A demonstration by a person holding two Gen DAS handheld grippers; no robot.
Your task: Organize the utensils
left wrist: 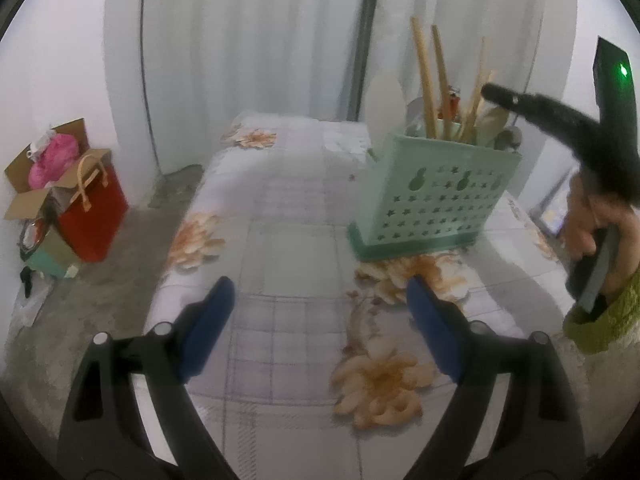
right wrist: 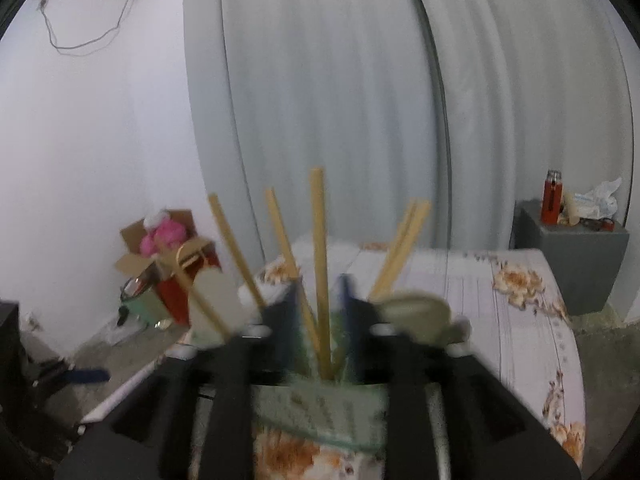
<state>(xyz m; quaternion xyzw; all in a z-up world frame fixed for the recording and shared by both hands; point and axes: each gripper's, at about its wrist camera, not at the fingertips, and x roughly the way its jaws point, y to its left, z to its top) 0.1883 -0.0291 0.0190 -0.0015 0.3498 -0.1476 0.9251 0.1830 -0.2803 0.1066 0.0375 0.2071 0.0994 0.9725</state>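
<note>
A mint green perforated utensil holder [left wrist: 434,196] stands on the floral tablecloth [left wrist: 288,216], holding several wooden chopsticks [left wrist: 426,80], a white spatula [left wrist: 385,106] and spoons. My left gripper [left wrist: 320,300] is open and empty, low over the cloth in front of the holder. The right gripper [left wrist: 496,94] reaches over the holder's top from the right. In the right wrist view my right gripper [right wrist: 318,300] hangs just above the holder [right wrist: 320,412], its blue pads [right wrist: 347,300] a narrow gap apart around an upright chopstick [right wrist: 320,264]. The view is blurred, so contact is unclear.
A red bag [left wrist: 94,208] and a cardboard box [left wrist: 44,172] with pink stuff sit on the floor at left. A grey stand [right wrist: 572,256] with a red bottle [right wrist: 552,198] is at the back right. White curtains [right wrist: 340,100] hang behind the table.
</note>
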